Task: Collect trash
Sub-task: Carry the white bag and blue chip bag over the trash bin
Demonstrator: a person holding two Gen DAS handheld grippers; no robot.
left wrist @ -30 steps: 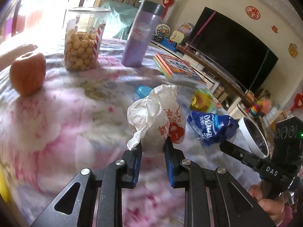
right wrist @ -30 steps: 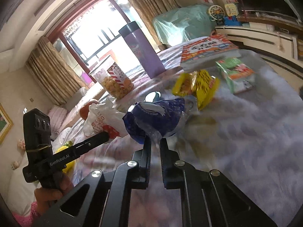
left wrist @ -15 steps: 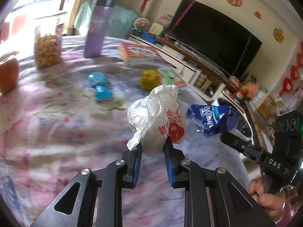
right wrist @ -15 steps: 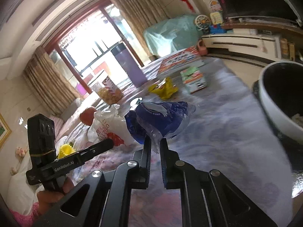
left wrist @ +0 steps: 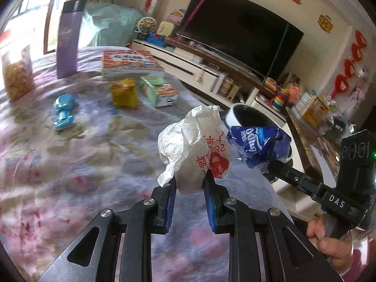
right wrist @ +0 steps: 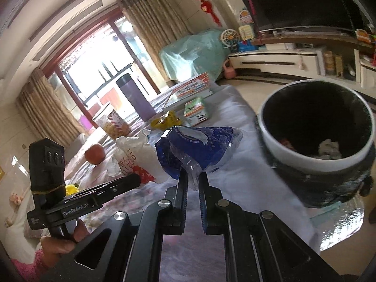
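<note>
While both loads hang over the table's right edge, the left gripper [left wrist: 189, 183] clamps the crumpled white bag [left wrist: 192, 148] and the right gripper [right wrist: 193, 178] pinches the blue wrapper [right wrist: 199, 150]; each should be carried fully above the bin [right wrist: 277, 141] at right before its jaws part; early release risks the floor

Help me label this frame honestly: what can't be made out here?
- Trash bin bottom: right wrist view, dark interior; only some crumpled scraps show.
- White bag contents: left wrist view, hidden by its own crumpled paper, held in the left claw.
- Blue wrapper print: right wrist view, creased and small.
- Tablecloth pattern: left wrist view, motion-blurred.
</note>
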